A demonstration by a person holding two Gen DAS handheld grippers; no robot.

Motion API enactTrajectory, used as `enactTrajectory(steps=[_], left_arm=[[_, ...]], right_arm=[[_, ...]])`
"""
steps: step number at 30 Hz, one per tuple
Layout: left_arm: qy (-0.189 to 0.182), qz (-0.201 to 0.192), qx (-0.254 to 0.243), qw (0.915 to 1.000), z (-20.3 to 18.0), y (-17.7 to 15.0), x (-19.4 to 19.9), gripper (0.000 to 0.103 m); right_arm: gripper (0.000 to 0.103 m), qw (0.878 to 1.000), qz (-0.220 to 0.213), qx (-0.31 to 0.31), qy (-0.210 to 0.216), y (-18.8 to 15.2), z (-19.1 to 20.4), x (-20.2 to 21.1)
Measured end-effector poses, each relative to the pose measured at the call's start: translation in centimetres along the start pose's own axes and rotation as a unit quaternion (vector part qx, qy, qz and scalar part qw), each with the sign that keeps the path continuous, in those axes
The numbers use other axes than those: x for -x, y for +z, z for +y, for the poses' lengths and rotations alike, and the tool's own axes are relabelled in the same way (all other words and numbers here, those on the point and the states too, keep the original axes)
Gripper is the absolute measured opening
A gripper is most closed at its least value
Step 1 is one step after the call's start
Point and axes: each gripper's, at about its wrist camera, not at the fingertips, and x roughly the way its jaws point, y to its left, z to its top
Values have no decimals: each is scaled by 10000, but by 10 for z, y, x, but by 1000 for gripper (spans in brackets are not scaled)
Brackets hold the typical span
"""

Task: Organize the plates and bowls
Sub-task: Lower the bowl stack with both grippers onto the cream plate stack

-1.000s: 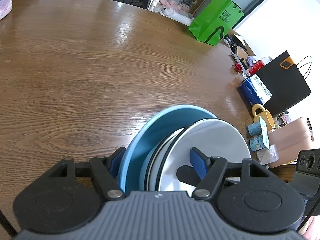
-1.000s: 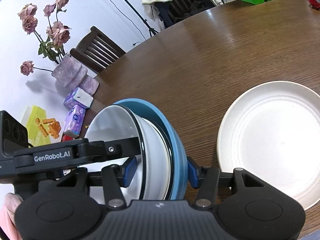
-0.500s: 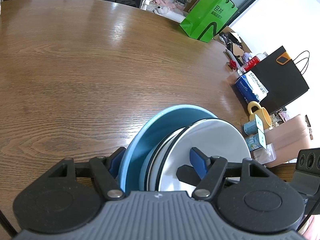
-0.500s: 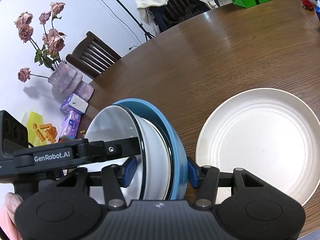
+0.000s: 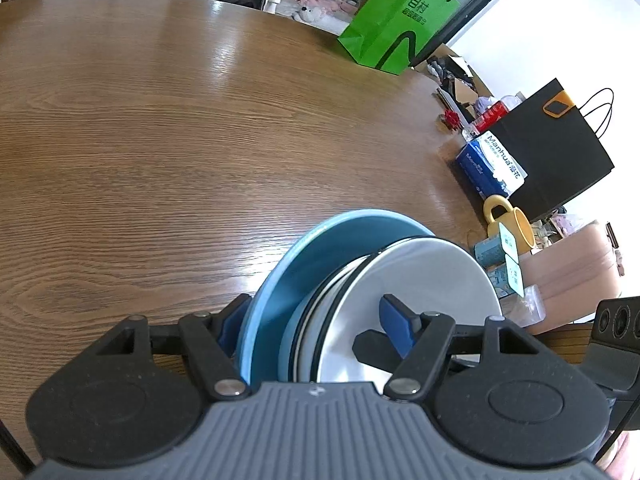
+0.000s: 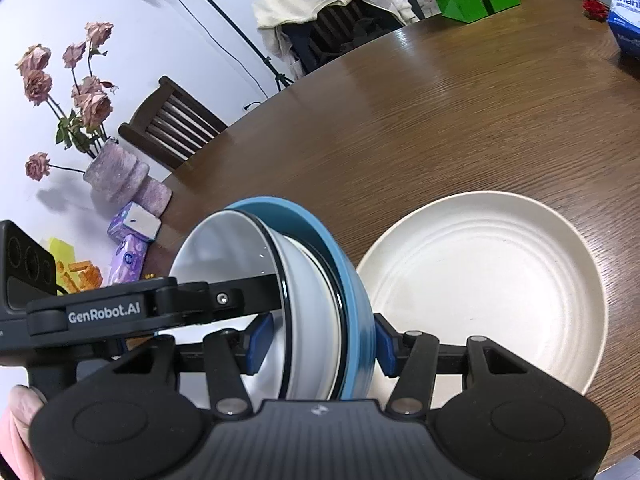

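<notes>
A nested stack of a blue ceramic bowl (image 6: 352, 280) and white black-rimmed enamel bowls (image 6: 228, 256) is held on edge above the round brown wooden tabletop (image 6: 460, 120), gripped from two sides. The right gripper (image 6: 320, 344) has its jaws pinching the stack across its rims, one blue pad (image 6: 260, 338) inside the white bowl and the other against the blue bowl's outer wall. The left gripper (image 5: 316, 324) does the same from the opposite side, its jaws clamped over the blue bowl's (image 5: 320, 248) outside and the inner white bowl (image 5: 420, 276). In the right wrist view, a cream ridged round plate (image 6: 488, 288) lies flat on the tabletop at about 3 o'clock of the stack, just beside it. Toward 10 o'clock stand a pink vase of dried roses (image 6: 116, 176) and purple tissue packs (image 6: 132, 240). In the left wrist view, a green paper bag (image 5: 400, 20) sits at 1 o'clock at the far table edge, with a black paper bag (image 5: 556, 152), a blue tissue box (image 5: 488, 168) and a yellow mug (image 5: 508, 220) at 2 to 3 o'clock.
</notes>
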Motion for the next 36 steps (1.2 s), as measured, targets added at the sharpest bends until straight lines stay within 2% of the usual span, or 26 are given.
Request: enactTrajectory(steps=[22, 36], left_arm=[[-110, 60, 66, 9999, -38, 9, -42, 71], [-117, 110, 307, 9994, -44, 11, -67, 71]], right_arm=[[52, 9999, -13, -31, -147, 22, -47, 15], [52, 9996, 169, 63, -210, 36, -67, 10]])
